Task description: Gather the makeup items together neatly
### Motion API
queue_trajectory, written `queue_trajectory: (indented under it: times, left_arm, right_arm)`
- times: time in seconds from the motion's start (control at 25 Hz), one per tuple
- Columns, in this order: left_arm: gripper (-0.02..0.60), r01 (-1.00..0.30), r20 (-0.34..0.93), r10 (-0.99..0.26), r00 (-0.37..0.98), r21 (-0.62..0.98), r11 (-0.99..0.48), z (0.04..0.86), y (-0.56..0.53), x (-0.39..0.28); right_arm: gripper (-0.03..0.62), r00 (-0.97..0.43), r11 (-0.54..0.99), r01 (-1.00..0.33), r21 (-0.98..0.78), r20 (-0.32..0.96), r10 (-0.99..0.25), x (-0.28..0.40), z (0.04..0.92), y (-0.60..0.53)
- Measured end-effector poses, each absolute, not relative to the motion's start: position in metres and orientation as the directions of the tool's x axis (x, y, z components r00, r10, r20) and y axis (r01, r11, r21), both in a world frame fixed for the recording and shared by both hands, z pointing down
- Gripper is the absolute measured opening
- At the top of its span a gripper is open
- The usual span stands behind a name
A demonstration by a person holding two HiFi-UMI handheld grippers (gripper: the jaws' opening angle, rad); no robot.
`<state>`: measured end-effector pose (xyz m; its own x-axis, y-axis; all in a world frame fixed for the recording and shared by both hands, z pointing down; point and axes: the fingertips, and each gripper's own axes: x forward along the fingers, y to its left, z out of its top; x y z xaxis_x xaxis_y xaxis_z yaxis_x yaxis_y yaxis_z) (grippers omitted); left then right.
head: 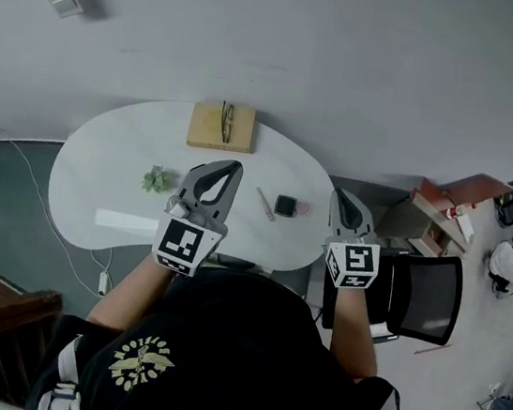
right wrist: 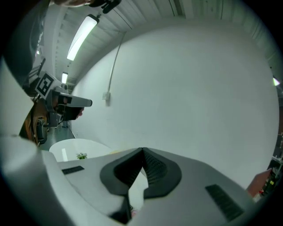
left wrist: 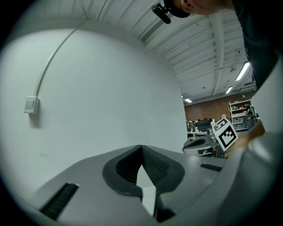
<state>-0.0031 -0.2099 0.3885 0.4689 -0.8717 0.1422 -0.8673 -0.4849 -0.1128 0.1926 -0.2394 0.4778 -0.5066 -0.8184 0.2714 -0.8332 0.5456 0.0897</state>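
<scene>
1. Tabletop: white and rounded. The makeup items lie on its right half, toward the near edge.
2. Left hand-held gripper: clenched on nothing, tips meeting, aimed at the wall rather than down. Right hand-held gripper: likewise closed and empty, at the tabletop's right edge.
3. Black square compact: lies between the two grippers, nearer the right one; judged that hand's reach.
4. Slim stick: just left of the compact, long axis running far-left to near-right, nearer the left gripper.
5. Small pink item: at the compact's right side; whether they touch is unclear.
</scene>
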Motion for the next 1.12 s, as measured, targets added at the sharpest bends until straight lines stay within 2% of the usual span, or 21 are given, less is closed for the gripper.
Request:
queue_trajectory:
  times: [0.2,0.32,0.8,1.12]
  left_arm:
    - [0.012,-0.879,0.122,-0.887,0.445,-0.129,-0.459,0.370,-0.211,-0.005]
    - [0.012,-0.883,0.117,-0.891,0.439,-0.125,-0.451,0.367,-0.209,-0.003]
    - [0.012,-0.868,0.136,-0.882,0.451,-0.160,-0.469,0.370,-0.197,0.012]
    - [0.012,-0.863,0.117,-0.873,0.473,-0.140,-0.486,0.364,-0.192,-0.009]
  right_arm:
    - [0.026,-0.537,0.560,-0.821,0.116,0.179,-0.824,0.186,0.411,-0.227]
    - [0.026,-0.553,0.573,-0.810,0.124,0.166,-0.817,0.184,0.394,-0.220]
    - [0.026,-0.571,0.591,-0.802,0.082,0.184,-0.800,0.186,0.406,-0.212]
    - [0.026,-0.562,0.589,-0.800,0.119,0.197,-0.803,0.156,0.398,-0.205]
